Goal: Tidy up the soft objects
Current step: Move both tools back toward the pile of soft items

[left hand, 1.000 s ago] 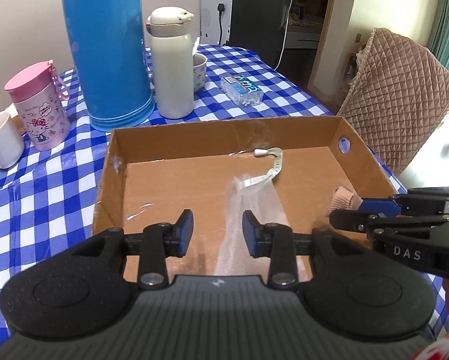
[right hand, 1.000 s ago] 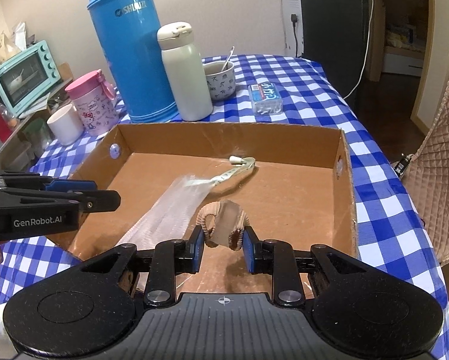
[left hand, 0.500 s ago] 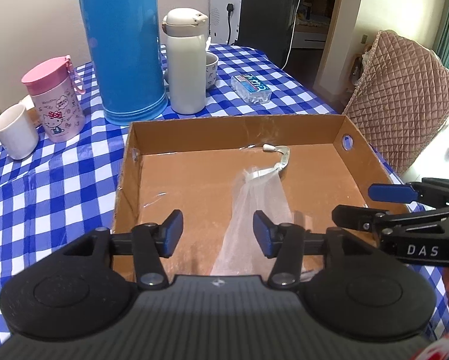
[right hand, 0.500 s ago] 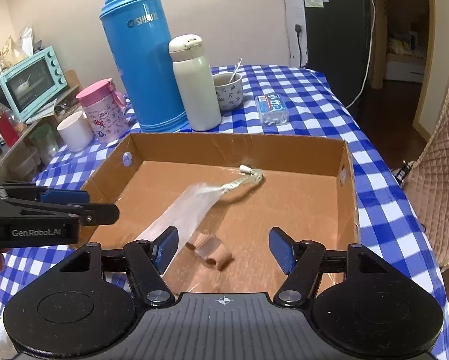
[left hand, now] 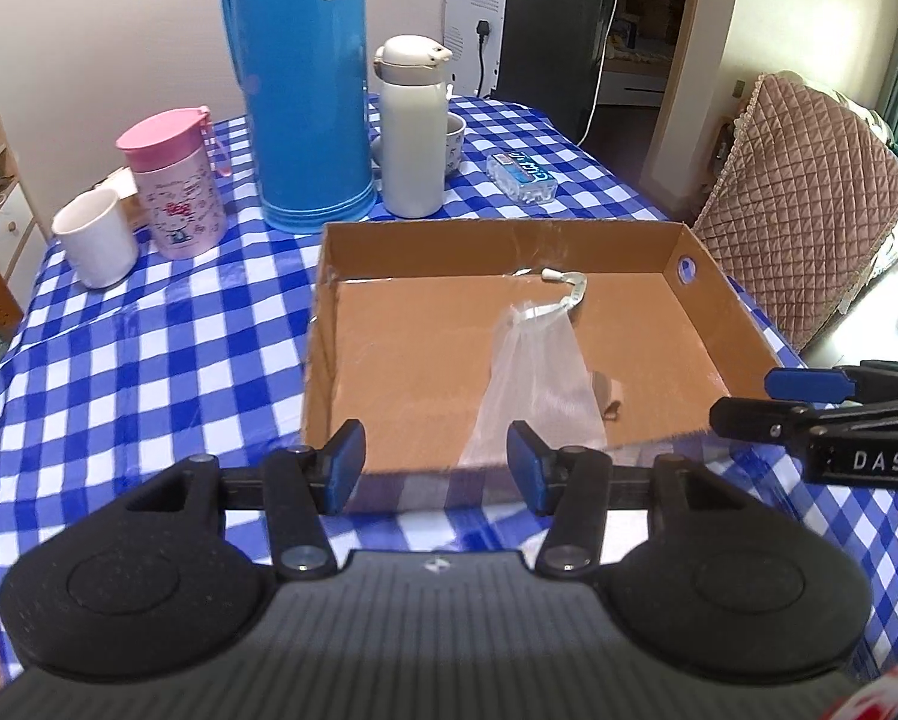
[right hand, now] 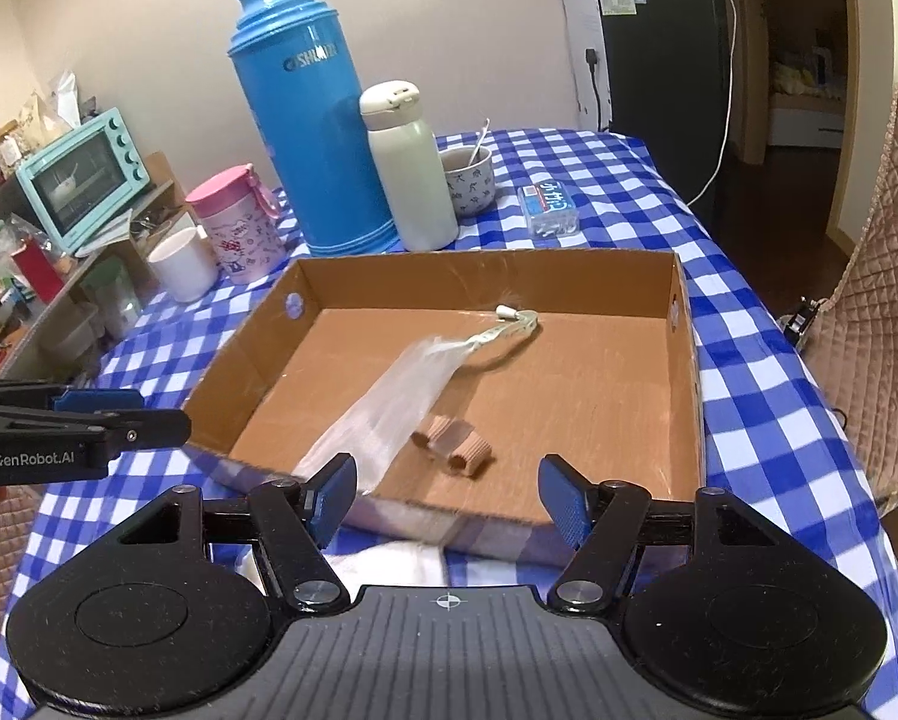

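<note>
Both tongs apart, nothing between the pads.

Left gripper (left hand: 435,467): jaws spread, empty. Sits over the near wall of the cardboard box (left hand: 706,300), tips just at the front edge. Mesh bag (left hand: 538,378) lies flat on the box floor just ahead, slightly toward its right finger, no contact. Bag's drawstring (left hand: 571,294) curls toward the far wall.

Right gripper (right hand: 449,498): jaws spread wide, empty. Tips sit at the near rim of the box (right hand: 682,360). Small beige fabric piece (right hand: 454,441) lies on the box floor just ahead, roughly centred between the fingers but clear of both. Mesh bag (right hand: 389,402) runs diagonally beside it; its near end reaches close to the left finger (right hand: 329,495), and contact can't be confirmed.

Each gripper shows at the edge of the other's view, side by side in front of the box.

Box sits on the blue checked tablecloth (right hand: 748,420); blue thermos (right hand: 311,138) and white bottle (right hand: 410,174) stand behind it.
</note>
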Available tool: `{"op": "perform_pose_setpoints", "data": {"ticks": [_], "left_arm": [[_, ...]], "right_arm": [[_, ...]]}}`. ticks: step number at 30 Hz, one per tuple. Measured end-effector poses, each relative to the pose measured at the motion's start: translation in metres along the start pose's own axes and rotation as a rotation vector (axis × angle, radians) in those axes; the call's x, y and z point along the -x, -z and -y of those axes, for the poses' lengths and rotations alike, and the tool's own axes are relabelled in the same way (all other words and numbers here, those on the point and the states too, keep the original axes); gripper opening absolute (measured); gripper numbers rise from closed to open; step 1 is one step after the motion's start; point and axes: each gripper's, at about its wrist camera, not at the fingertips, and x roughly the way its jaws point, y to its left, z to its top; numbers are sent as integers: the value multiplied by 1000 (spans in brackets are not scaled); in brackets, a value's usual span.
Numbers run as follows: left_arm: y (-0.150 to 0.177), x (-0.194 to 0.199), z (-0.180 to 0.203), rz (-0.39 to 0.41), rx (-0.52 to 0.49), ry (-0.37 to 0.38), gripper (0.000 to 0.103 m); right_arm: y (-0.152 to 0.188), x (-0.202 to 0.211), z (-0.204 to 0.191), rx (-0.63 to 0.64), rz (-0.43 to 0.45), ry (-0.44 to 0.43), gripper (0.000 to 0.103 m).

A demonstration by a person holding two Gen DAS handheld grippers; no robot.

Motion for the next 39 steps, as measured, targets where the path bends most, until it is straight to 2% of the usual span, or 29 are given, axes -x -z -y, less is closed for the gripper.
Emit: {"op": "perform_pose_setpoints", "data": {"ticks": [21,39], "left_arm": [[73,98,-25,0,40,-49,49],[141,145,-42,-59,78,-73,49]], "right_arm": [[44,71,-44,-1,16,-51,67],[98,87,-94,32,-70,-122,67]]}}
